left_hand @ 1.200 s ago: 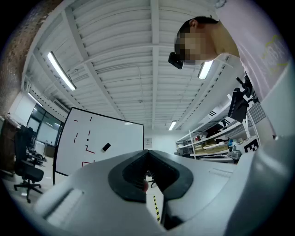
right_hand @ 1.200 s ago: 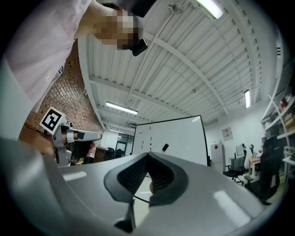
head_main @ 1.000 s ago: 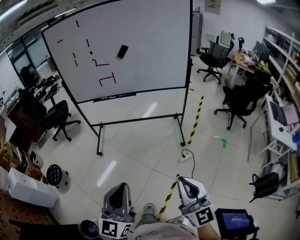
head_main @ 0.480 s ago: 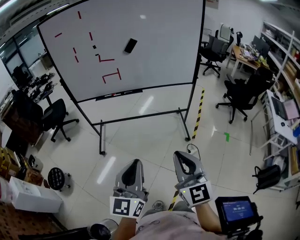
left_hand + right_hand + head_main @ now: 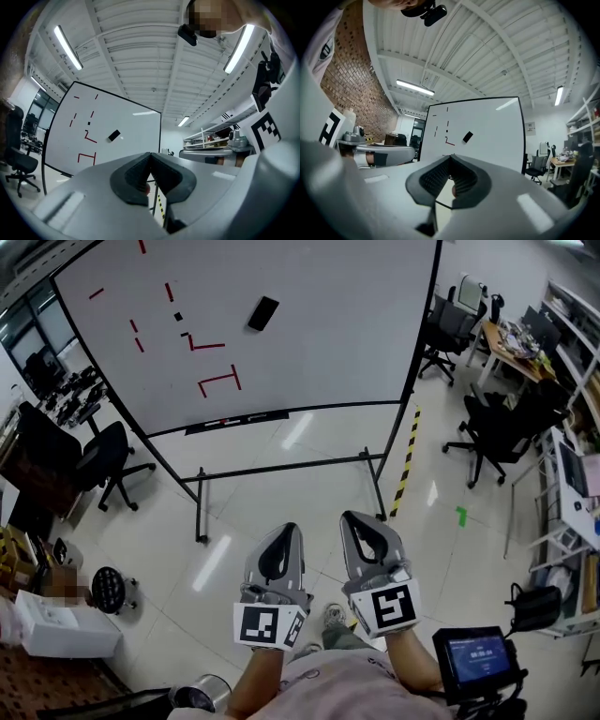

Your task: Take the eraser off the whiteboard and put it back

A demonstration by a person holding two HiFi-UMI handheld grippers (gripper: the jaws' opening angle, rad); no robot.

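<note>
L gripper (image 5: 284, 538) & R gripper (image 5: 356, 524) are both closed w/ nothing inside, well apart from whiteboard (image 5: 319, 343); eraser (image 5: 263, 313) sits tilted on it.

Bright, even light from ceiling tubes (image 5: 68, 47), glare on floor (image 5: 214, 576) — fisheye bending at edges.

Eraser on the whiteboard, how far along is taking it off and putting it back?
Done: nothing; the eraser sits on the whiteboard. In hand: nothing; left hand-held gripper and right hand-held gripper are shut, empty, away from the board. To do: reach it, pull it off, put it back.
</note>
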